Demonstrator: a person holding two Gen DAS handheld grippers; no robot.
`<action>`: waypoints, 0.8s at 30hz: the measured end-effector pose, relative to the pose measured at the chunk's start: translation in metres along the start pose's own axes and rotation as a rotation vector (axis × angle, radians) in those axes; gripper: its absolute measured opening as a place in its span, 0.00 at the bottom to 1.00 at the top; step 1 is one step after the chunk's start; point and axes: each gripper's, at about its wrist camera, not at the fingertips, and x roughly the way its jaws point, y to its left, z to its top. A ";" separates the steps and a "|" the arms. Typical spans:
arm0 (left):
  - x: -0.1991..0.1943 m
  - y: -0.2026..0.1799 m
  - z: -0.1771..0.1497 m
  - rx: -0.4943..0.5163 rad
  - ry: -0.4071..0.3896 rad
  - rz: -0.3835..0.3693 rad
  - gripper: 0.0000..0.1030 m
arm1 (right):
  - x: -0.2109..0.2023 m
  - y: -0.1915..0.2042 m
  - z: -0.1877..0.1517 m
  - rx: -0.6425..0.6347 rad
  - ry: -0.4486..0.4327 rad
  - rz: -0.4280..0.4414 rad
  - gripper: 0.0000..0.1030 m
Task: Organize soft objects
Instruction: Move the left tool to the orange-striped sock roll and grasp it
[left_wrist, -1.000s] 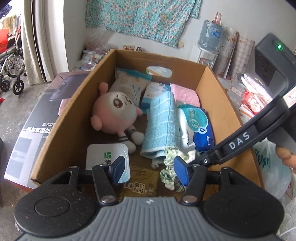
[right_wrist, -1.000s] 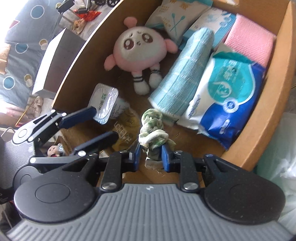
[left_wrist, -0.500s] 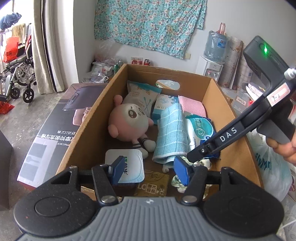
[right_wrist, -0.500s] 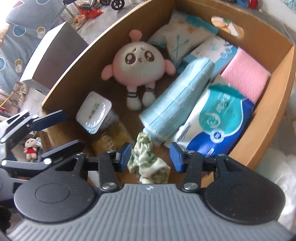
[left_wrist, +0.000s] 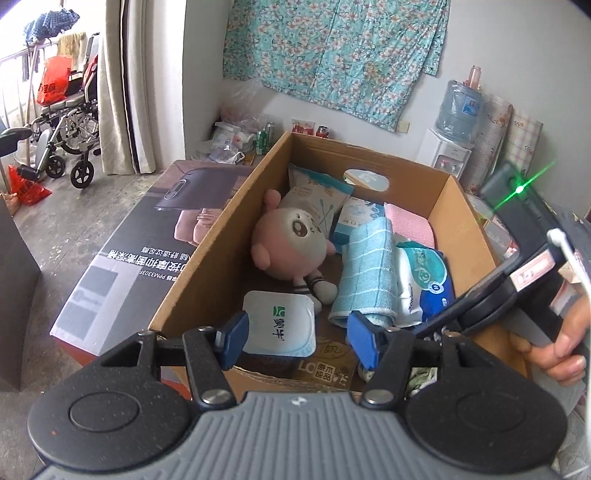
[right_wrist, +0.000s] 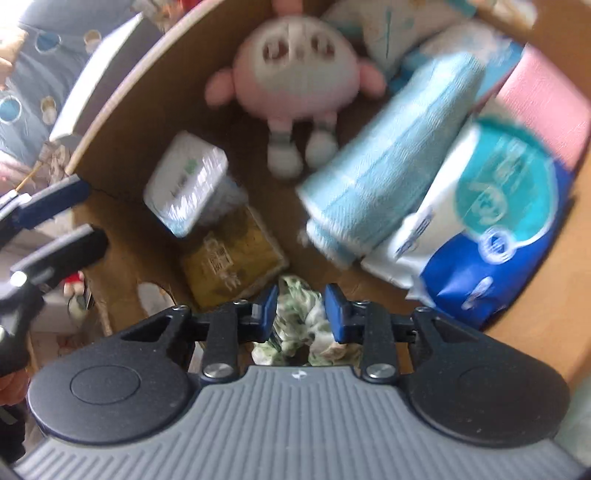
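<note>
A cardboard box (left_wrist: 207, 254) holds a pink plush doll (left_wrist: 291, 245) (right_wrist: 295, 70), a rolled blue towel (left_wrist: 364, 275) (right_wrist: 391, 147), a blue-white wipes pack (left_wrist: 424, 284) (right_wrist: 491, 221), a pink cloth (left_wrist: 408, 225), a white sealed cup (left_wrist: 279, 326) (right_wrist: 184, 182) and a gold packet (right_wrist: 232, 258). A green-white scrunchie (right_wrist: 299, 325) lies at the box's near end. My right gripper (right_wrist: 300, 306) is partly closed with the scrunchie between its fingers; the view is blurred. My left gripper (left_wrist: 297, 334) is open and empty over the box's near edge.
A long printed carton (left_wrist: 144, 251) lies left of the box. A wheelchair (left_wrist: 62, 125) stands far left by a curtain. A water dispenser (left_wrist: 448, 147) and rolled mats stand behind. The right gripper's handle (left_wrist: 517, 273) crosses the box's right wall.
My right gripper opened and let go of the scrunchie, then moved down and narrowed around it again. My left gripper pulled back and up, still open.
</note>
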 end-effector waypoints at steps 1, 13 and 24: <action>-0.002 -0.002 0.000 0.004 -0.008 -0.004 0.61 | -0.013 0.000 -0.003 -0.004 -0.053 0.022 0.31; -0.011 -0.085 0.016 0.089 -0.072 -0.166 0.80 | -0.184 -0.083 -0.116 0.164 -0.552 0.057 0.59; 0.048 -0.206 0.069 0.090 0.087 -0.352 0.84 | -0.228 -0.231 -0.209 0.441 -0.709 -0.121 0.64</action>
